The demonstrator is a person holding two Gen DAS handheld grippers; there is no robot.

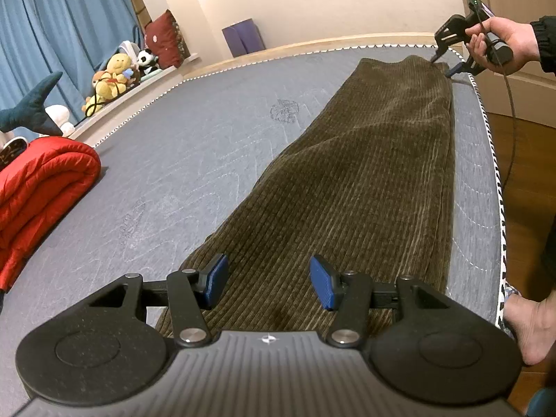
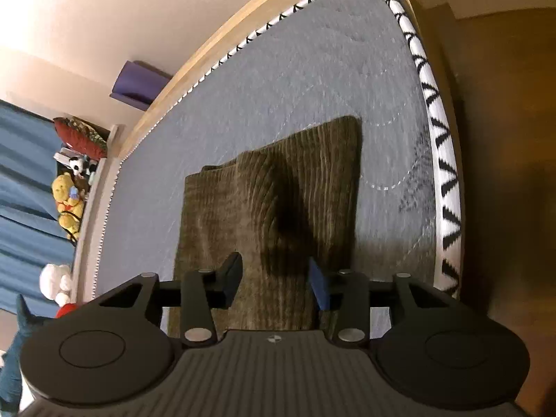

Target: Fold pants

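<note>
Taking the corduroy pants (image 1: 365,173) as the landmark: one pair, olive-brown, lies stretched long on the grey mattress (image 1: 208,132), close along its trimmed edge nearest the person; the two legs appear stacked one on the other, so a lengthwise fold looks already made, and the cross fold is probably what remains.

Well to the left of the pants, in the left wrist view, one red quilted duvet (image 1: 41,187) sits rolled at the mattress edge, likely pushed aside to leave working room; beyond it, on a ledge by the blue curtain (image 1: 62,21), at least three plush toys can be counted, a yellow bear (image 1: 113,76), a panda (image 1: 147,60) and a dark shark (image 1: 33,107); one red cushion (image 1: 165,40) and one purple folder-like thing (image 1: 243,36) stand farther back.

At the near end of the pants, the left gripper (image 1: 269,283) hangs over the cloth, its blue pads (image 1: 323,286) spread wide with nothing between them; it seems placed to take that end.

At the far end, the right gripper (image 1: 443,64) is held by the person's hand (image 1: 500,43); its jaws stand apart with the tips at the cloth's corner, whether touching or just above cannot be told; the right wrist view shows the pants (image 2: 278,201) running between its separated fingers (image 2: 232,278) toward two slightly offset end corners. One gripper at each end suits lifting one end over to meet the other; two grippers, one visible hand, one bare foot (image 1: 531,323) beside the mattress.
</note>
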